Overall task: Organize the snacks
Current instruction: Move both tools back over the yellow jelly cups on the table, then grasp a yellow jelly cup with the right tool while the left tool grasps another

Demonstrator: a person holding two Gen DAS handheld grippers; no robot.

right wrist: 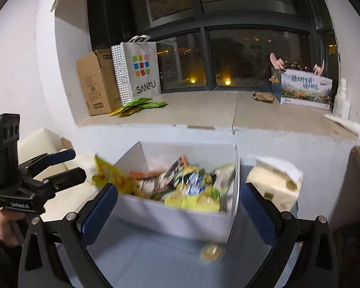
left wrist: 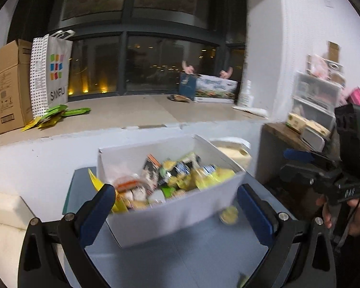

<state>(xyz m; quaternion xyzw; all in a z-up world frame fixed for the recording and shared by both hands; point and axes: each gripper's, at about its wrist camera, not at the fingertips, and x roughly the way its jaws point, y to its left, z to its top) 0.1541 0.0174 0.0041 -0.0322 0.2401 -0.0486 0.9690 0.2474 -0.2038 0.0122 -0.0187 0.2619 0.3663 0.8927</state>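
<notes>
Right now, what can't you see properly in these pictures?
- Snacks in the box: motion blur in both views, labels unreadable.
- Yellow piece before the box: blurred, can't tell what it is.
- Lower snacks: hidden by the top ones.
- Table front: cut off by the bottom edge.

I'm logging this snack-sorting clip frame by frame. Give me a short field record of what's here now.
container: white box, open top, on the grey table
contents: mixed snack packets, heaped
stray item: small round yellow snack on the table in front of the box
beside box: tissue pack
left gripper: open, empty
right gripper: open, empty
windowsill: cardboard box, SANFU bag
</notes>
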